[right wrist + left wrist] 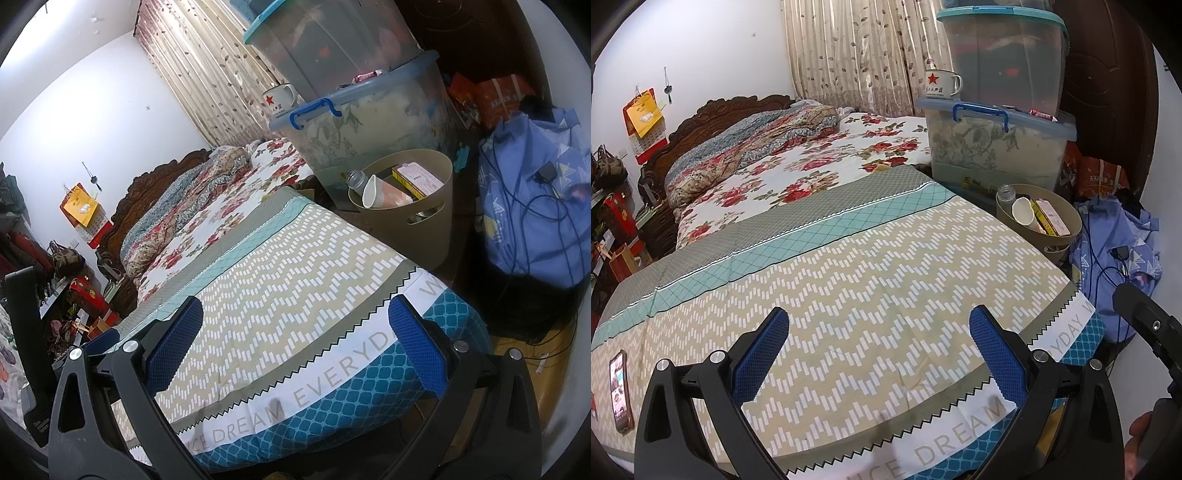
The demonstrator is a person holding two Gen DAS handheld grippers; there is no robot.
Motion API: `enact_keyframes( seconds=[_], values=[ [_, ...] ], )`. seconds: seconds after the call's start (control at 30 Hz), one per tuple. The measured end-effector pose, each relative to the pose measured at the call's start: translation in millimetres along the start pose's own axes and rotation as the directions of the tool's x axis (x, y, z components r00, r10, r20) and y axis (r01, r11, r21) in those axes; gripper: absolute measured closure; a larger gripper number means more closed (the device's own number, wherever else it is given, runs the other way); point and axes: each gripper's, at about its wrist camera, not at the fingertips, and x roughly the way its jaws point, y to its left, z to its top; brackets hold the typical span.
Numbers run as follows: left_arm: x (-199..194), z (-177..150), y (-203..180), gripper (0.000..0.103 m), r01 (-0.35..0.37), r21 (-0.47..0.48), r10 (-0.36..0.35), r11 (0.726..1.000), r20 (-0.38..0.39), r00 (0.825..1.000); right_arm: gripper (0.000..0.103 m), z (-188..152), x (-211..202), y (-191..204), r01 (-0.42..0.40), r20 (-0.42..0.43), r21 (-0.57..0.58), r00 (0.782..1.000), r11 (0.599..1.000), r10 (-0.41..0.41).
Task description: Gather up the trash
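Note:
A beige waste bin (1067, 236) stands on the floor beside the bed's far right corner; it also shows in the right wrist view (424, 229). It holds a paper cup (1025, 212) (373, 192), a glass bottle (1006, 192) (356, 180) and a flat yellow box (1052, 218) (417, 179). My left gripper (879, 354) is open and empty over the patterned bedspread (849, 277). My right gripper (295, 343) is open and empty over the bed's near corner (295, 295), the bin ahead to the right.
Two stacked clear storage tubs (997, 140) with an enamel mug (942, 83) stand behind the bin. A blue cloth bundle with cables (535, 199) lies right of the bin. A phone (618, 391) lies on the bed's left. Floral bedding (798, 162) and a headboard are farther back.

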Motion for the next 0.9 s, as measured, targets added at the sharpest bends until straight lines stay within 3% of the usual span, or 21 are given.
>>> enact_keyframes(
  seconds=[0.2,0.9],
  values=[
    [-2.5,-0.9,-3.4,0.009,-0.027,0.021,0.027,0.999,0.012,1.000,0.004,0.2,0.0,0.0,0.000,0.000,0.000,1.000,1.000,0.000],
    [-2.1,0.2,2.1,0.009,-0.011,0.006,0.011,1.000,-0.004,1.000,0.004,0.1,0.0,1.0,0.000,-0.002,0.000,1.000,1.000,0.000]
  ],
)
